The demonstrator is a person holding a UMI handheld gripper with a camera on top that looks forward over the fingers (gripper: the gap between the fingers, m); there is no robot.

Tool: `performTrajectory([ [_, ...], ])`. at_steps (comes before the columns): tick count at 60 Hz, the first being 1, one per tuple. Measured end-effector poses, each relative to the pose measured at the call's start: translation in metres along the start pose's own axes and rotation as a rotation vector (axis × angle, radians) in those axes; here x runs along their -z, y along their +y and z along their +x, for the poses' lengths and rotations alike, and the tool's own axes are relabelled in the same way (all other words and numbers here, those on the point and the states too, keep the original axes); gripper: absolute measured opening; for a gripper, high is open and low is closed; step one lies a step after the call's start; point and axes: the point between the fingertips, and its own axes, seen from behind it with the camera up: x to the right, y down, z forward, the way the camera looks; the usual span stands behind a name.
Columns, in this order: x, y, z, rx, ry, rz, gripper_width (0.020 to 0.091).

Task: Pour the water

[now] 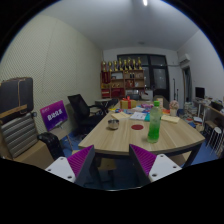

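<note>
Green plastic bottle (154, 120) right of centre in the frame, upright on the wooden table (135, 141), near its front edge. Clear upper part, green below, cap seemingly on; water level too small to tell. Well beyond the gripper (113, 163), whose fingers (143, 160) stand spread at the bottom of the frame, pinching nothing. Probably the approach step, nothing yet picked up. Next move likely calls for closing the distance, swinging right, and bringing the bottle between the spread fingers at mid-height. No sure receiving cup; small items (131, 103) across the far tabletop too tiny to name. Black office chair (82, 110) left of the table, shelves (125, 72) at upper centre.
</note>
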Motion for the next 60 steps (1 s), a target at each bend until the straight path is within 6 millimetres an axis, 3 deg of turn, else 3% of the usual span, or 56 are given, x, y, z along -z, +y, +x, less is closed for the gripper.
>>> performTrajectory([
  [1, -0.008, 0.0, 0.003, 0.001, 0.002, 0.001, 0.0785],
  [8, -0.016, -0.004, 0.018, 0.021, 0.019, 0.024, 0.0783],
  [12, -0.026, -0.005, 0.039, 0.053, 0.024, 0.049, 0.0782],
  [15, -0.029, -0.006, 0.037, 0.089, 0.034, 0.067, 0.078],
  [17, -0.031, -0.005, 0.057, 0.109, 0.037, 0.075, 0.0782],
  [22, -0.046, -0.004, 0.086, 0.137, 0.052, 0.099, 0.0779],
  [24, -0.056, -0.007, 0.086, 0.139, 0.068, 0.107, 0.0779],
  [26, -0.063, -0.007, 0.11, 0.134, 0.078, 0.115, 0.0779],
  [36, -0.125, -0.013, 0.177, 0.111, 0.165, 0.142, 0.0781],
  [42, -0.163, -0.017, 0.206, 0.104, 0.206, 0.151, 0.0781],
  [50, -0.21, -0.023, 0.224, 0.107, 0.23, 0.155, 0.078],
  [60, -0.255, -0.033, 0.243, 0.046, 0.28, 0.154, 0.0776],
])
